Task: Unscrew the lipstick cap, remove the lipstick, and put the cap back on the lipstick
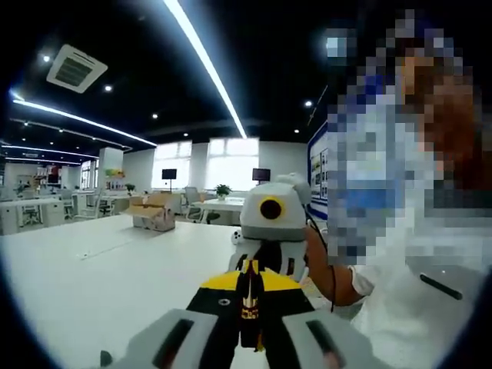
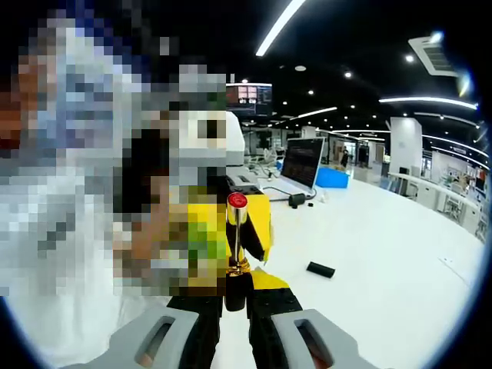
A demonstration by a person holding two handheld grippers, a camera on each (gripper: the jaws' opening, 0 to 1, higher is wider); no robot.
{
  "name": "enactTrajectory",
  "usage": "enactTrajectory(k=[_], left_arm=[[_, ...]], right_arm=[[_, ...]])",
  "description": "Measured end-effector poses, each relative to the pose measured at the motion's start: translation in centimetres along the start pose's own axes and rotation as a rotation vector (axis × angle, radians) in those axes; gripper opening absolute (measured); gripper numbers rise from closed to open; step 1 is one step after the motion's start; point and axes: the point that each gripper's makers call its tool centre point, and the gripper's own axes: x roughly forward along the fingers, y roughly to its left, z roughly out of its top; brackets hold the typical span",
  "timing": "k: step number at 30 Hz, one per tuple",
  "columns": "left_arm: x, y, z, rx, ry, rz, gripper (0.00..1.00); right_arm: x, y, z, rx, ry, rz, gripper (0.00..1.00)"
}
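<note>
A: Entry, left gripper view. The left gripper has its jaws pressed in on a dark cap with gold lettering, which stands upright between the black-and-yellow fingers.

B: And the other gripper?

A: The right gripper faces it from just beyond, white body, very near the cap. A hand holds it from the right side.

B: Noted. Right gripper view?

A: The right gripper pinches the black base of the lipstick. The gold tube rises upright from the jaws and a red tip shows at the top, uncovered.

B: So cap and lipstick are apart?

A: Yes. Cap in the left jaws, lipstick in the right jaws. The left gripper sits directly behind the lipstick, yellow panels either side of the tube; I cannot tell whether the two touch.

B: Surroundings?

A: A white table below both. On it a small black object, a laptop further back with a blue box beside it. In the left gripper view, a cardboard box on the far part of the table.
</note>
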Motion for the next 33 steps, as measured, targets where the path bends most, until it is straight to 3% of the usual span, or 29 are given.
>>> enactTrajectory(k=[24, 33], left_arm=[[-0.1, 1.3, 0.2, 0.05, 0.014, 0.098, 0.09], [-0.4, 2.3, 0.4, 0.07, 0.015, 0.161, 0.09]], right_arm=[[0.8, -0.3, -0.2, 0.001, 0.001, -0.101, 0.11], [0.8, -2.4, 0.5, -0.003, -0.009, -0.17, 0.11]])
